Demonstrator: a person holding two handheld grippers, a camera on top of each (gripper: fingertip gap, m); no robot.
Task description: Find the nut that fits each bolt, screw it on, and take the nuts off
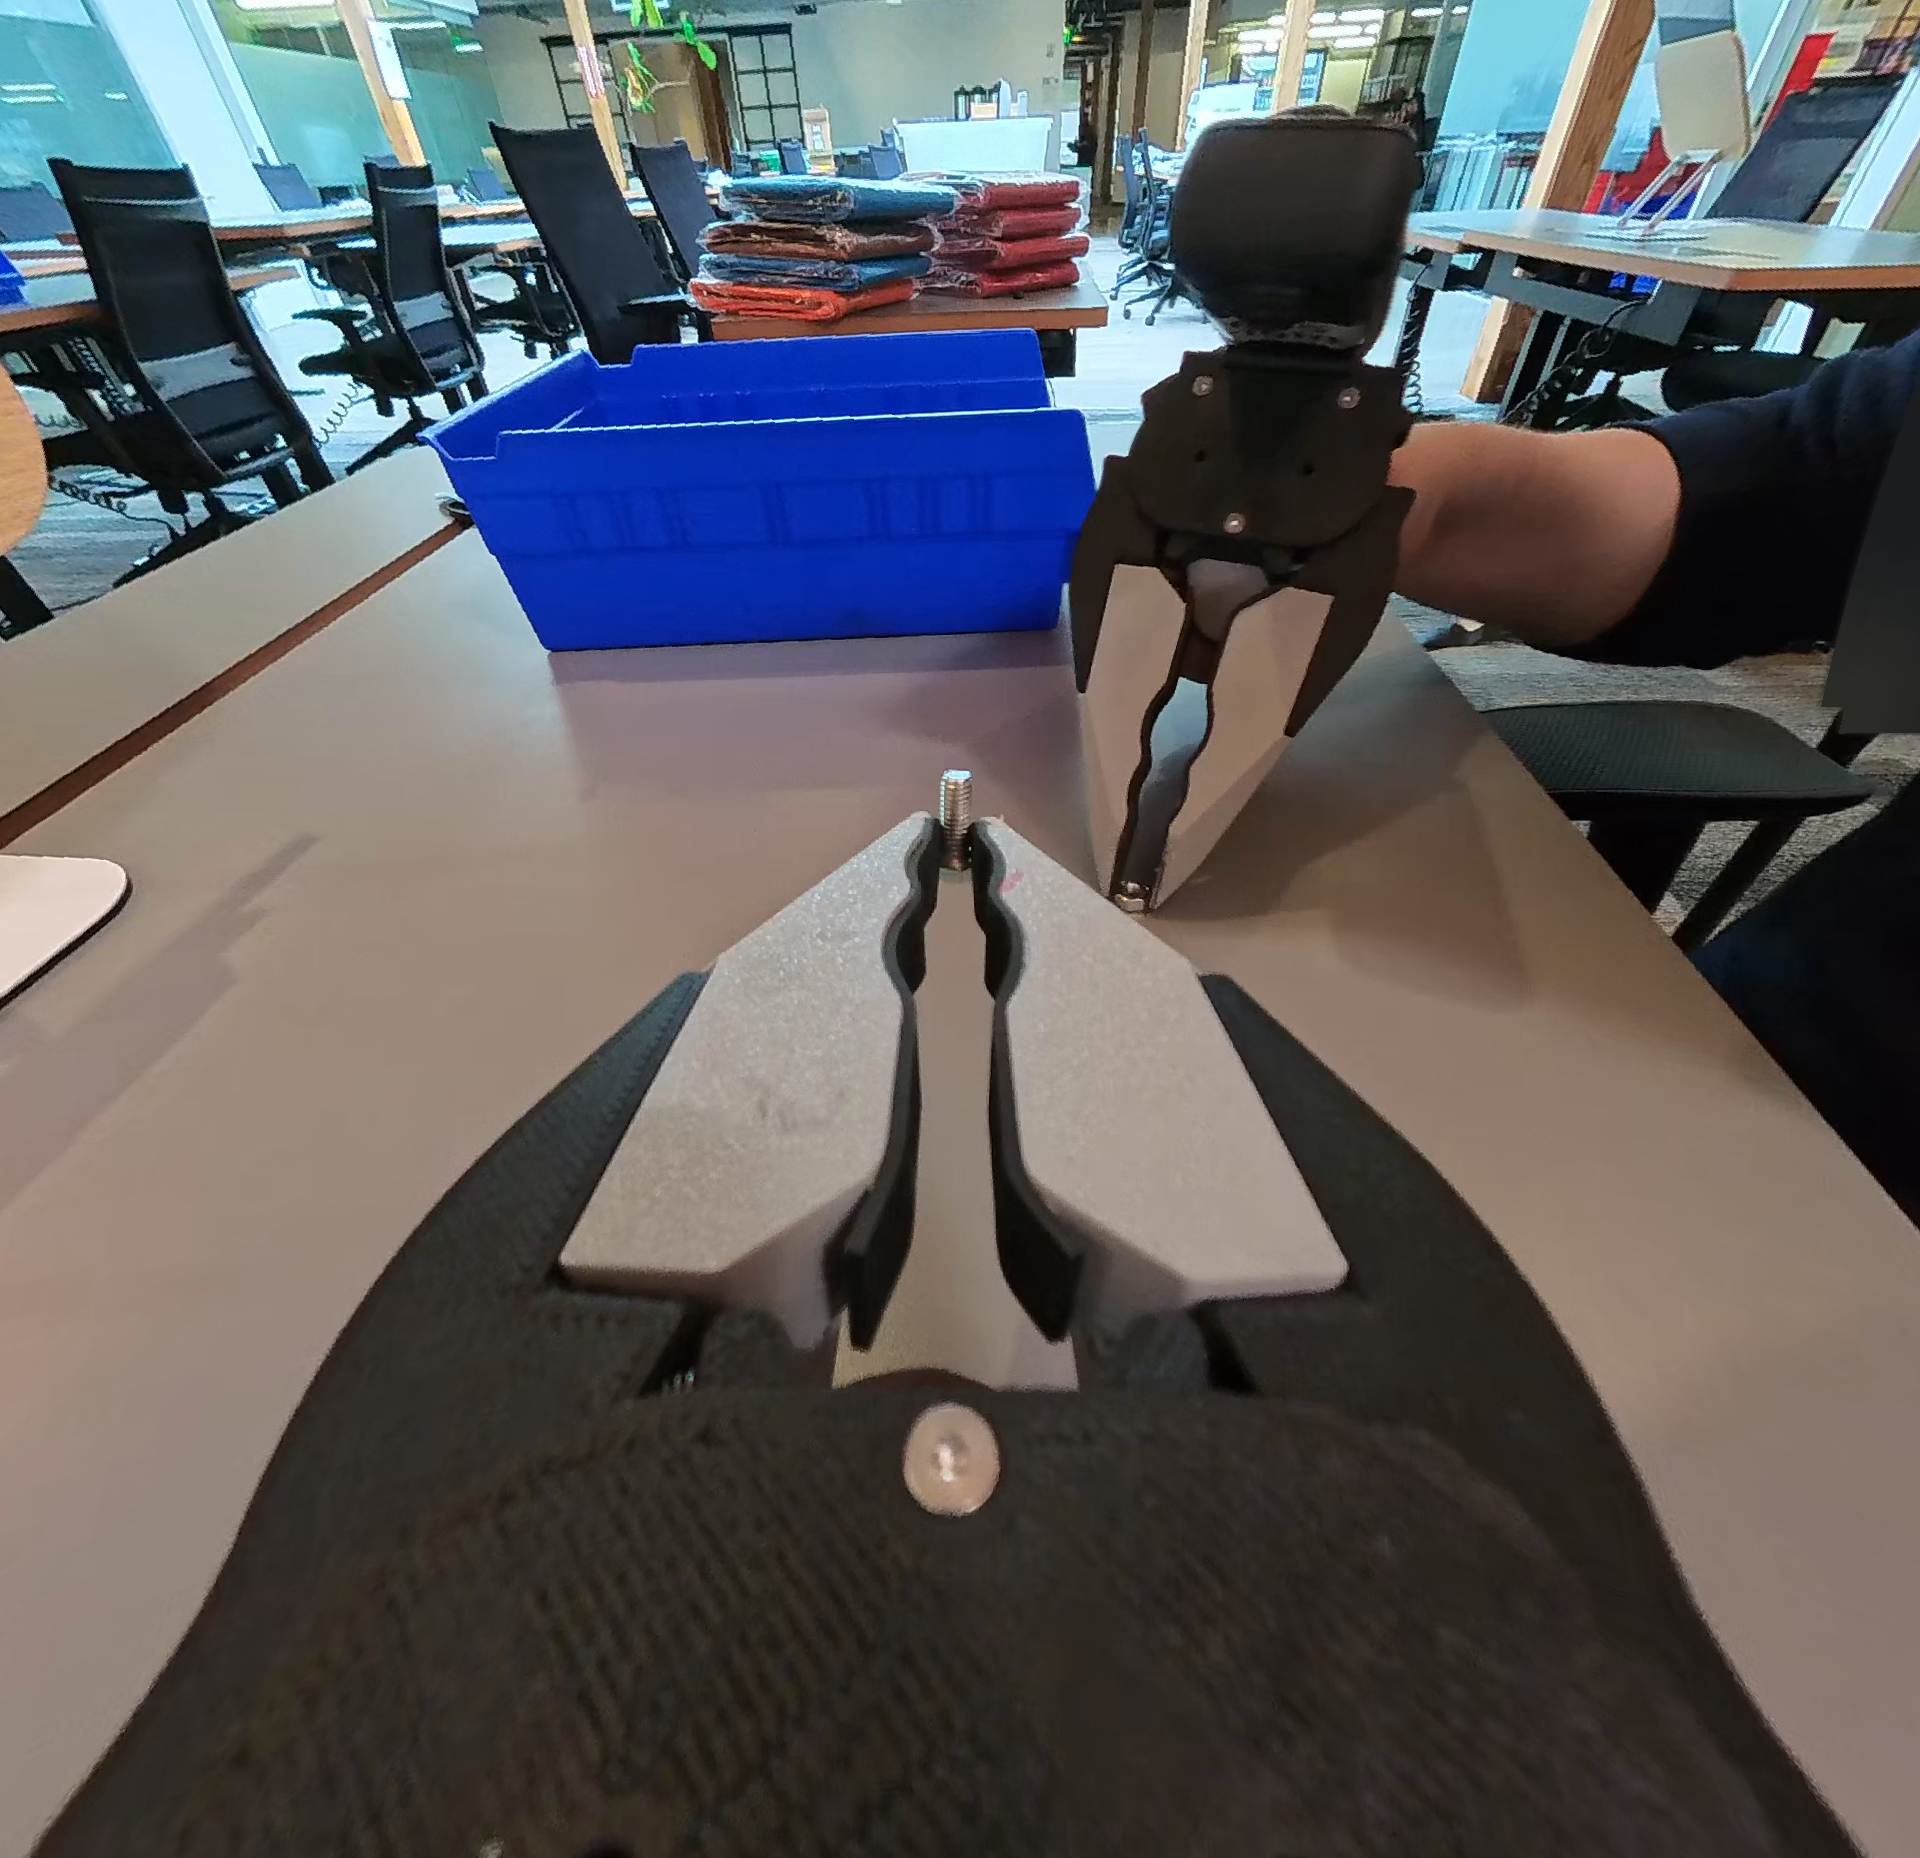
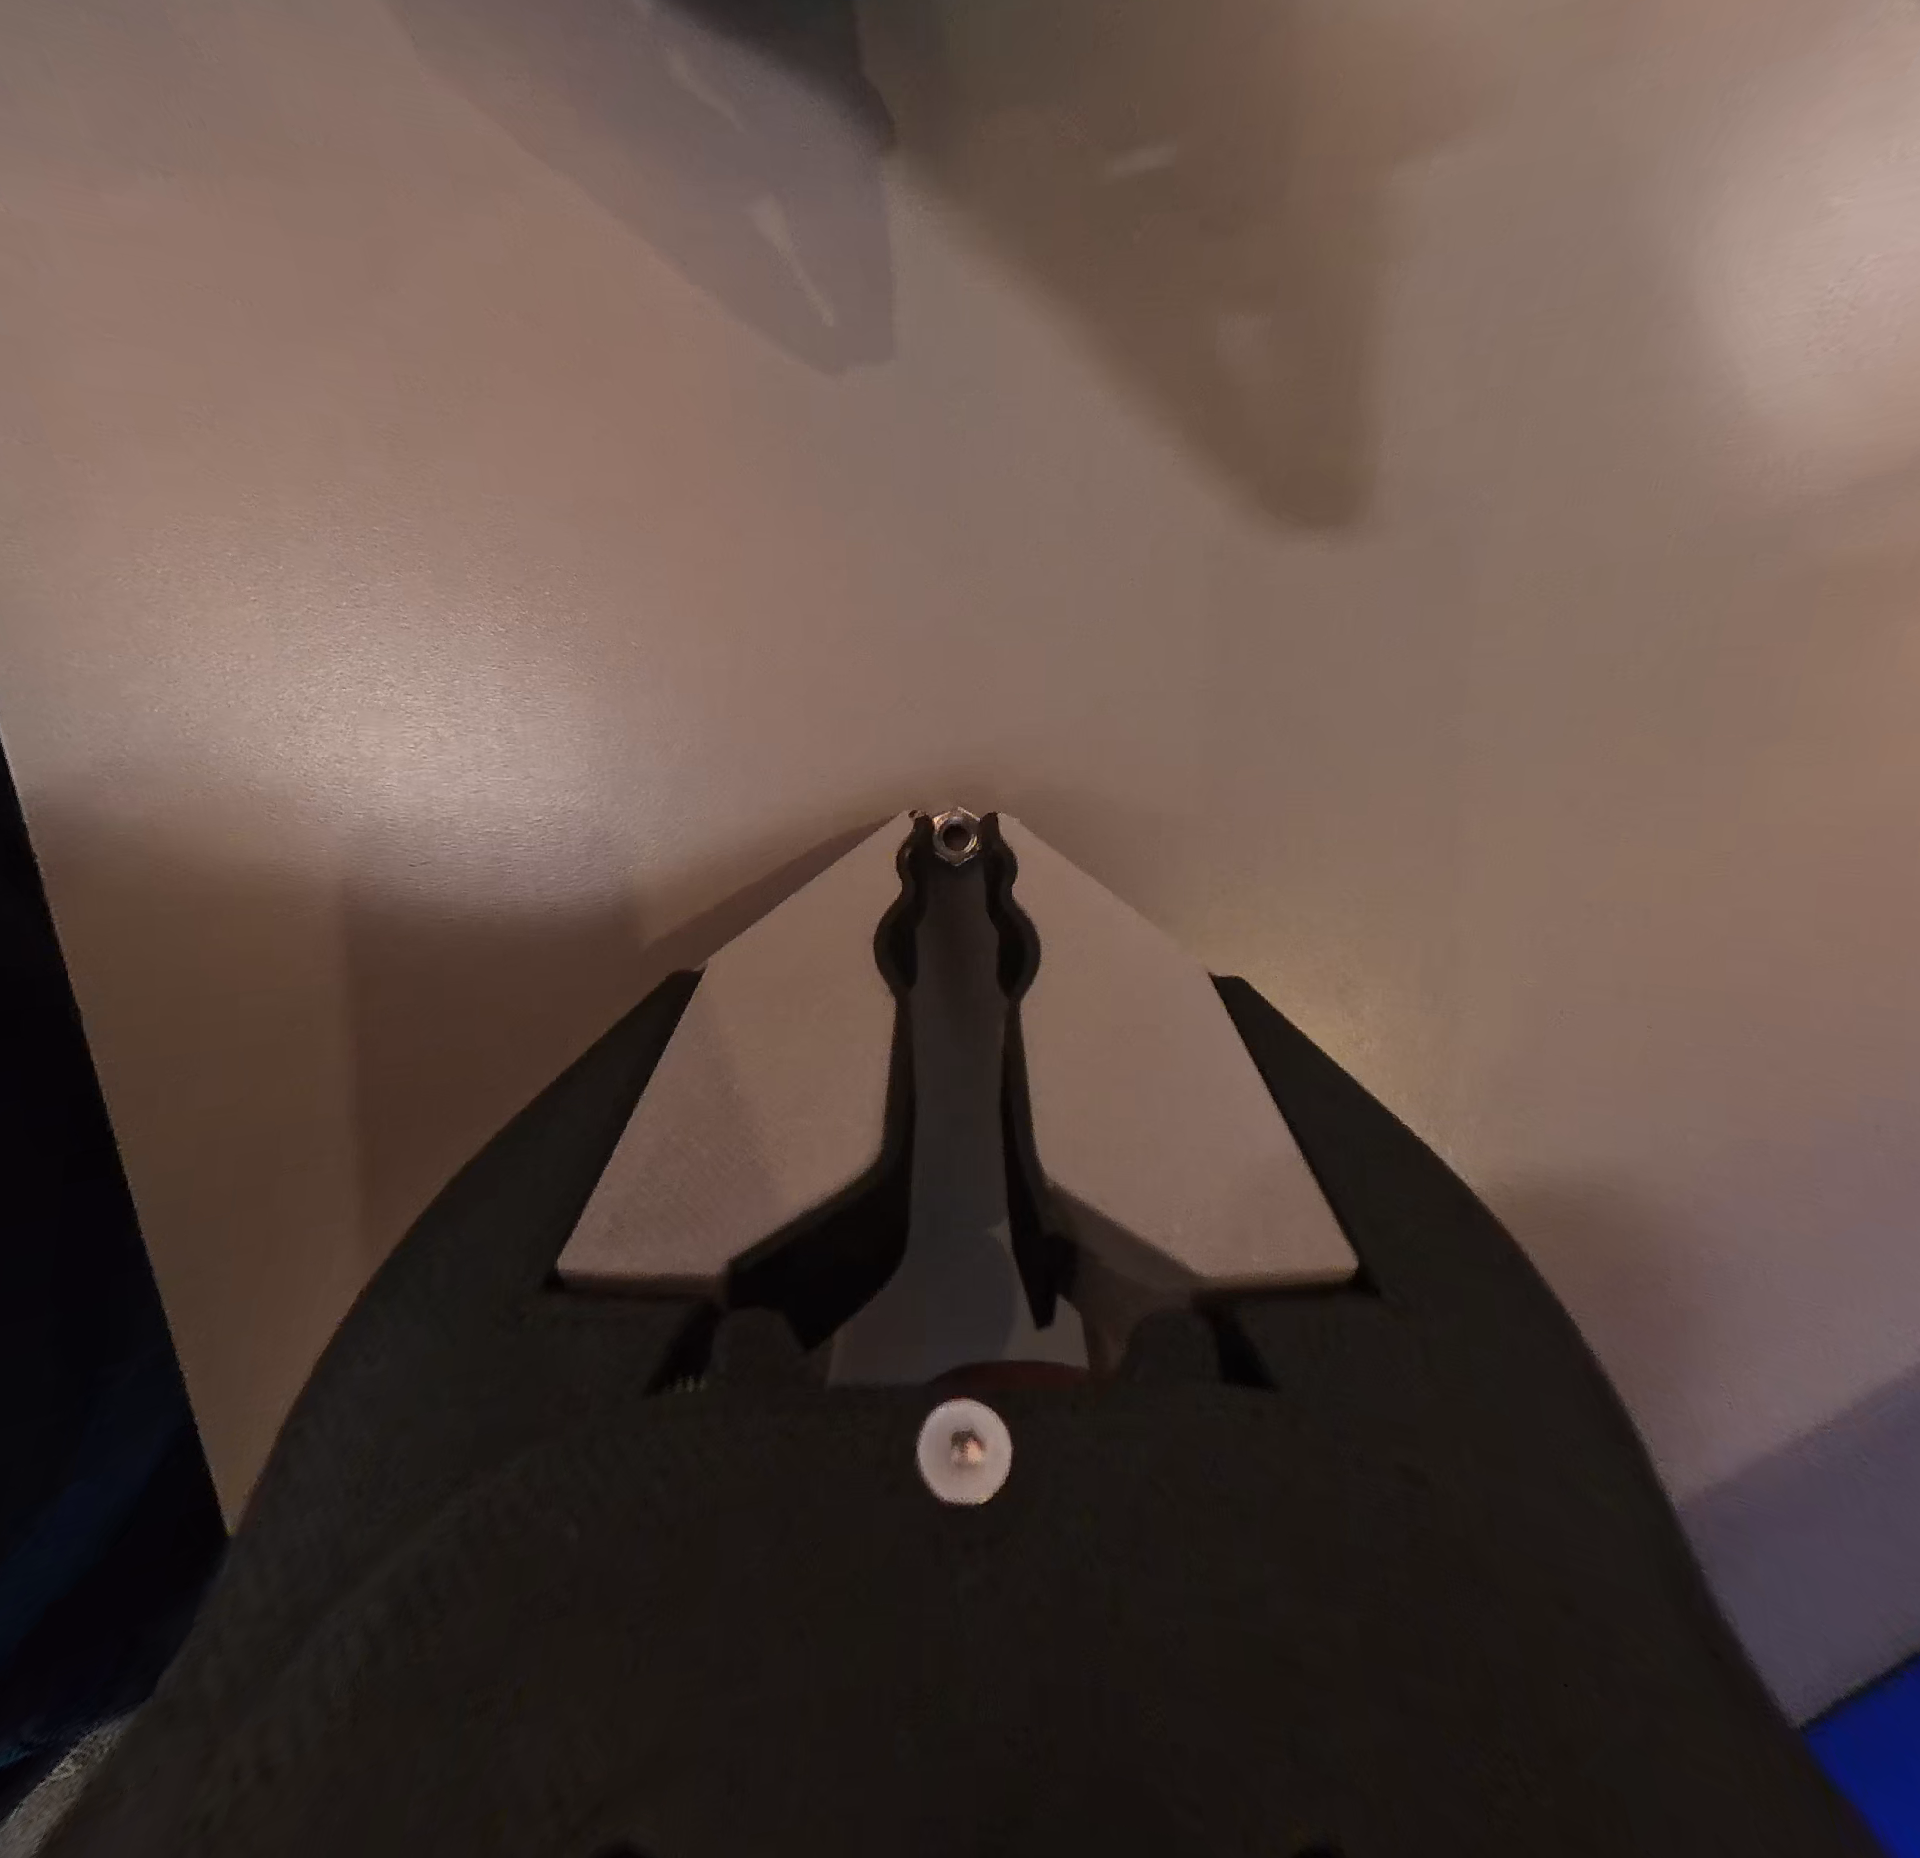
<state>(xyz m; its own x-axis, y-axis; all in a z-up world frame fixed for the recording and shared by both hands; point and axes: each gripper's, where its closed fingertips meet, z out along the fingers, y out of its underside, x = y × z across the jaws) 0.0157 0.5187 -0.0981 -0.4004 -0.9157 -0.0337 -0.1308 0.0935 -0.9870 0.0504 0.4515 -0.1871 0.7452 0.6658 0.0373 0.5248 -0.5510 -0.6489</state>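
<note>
Left gripper (image 1: 954,852) low over a grey bench (image 1: 520,873), jaws clenched on a small silver bolt (image 1: 955,811). Bolt pinched at the very tips, standing upright, threaded end poking above them. Right gripper (image 1: 1135,889) just to the right of the left jaws, pointing steeply down at the bench, held by a person's hand (image 1: 1496,530) in a dark sleeve. Between its tips, a small silver nut (image 1: 1132,896) resting at the bench surface.

From the right gripper's (image 2: 954,840) own camera: jaws closed on the nut (image 2: 953,838), gripped at the very tips by its flat sides, the hole facing the camera. Bench (image 2: 416,613) directly beyond the tips, filling the view. Nut and bolt apart, not joined.

Beyond the left jaws, farther back on the bench, a blue plastic bin (image 1: 769,499). Behind it, another table stacked with folded cloth bundles (image 1: 894,239) in red, blue and orange, and black office chairs (image 1: 177,354) to the left.
</note>
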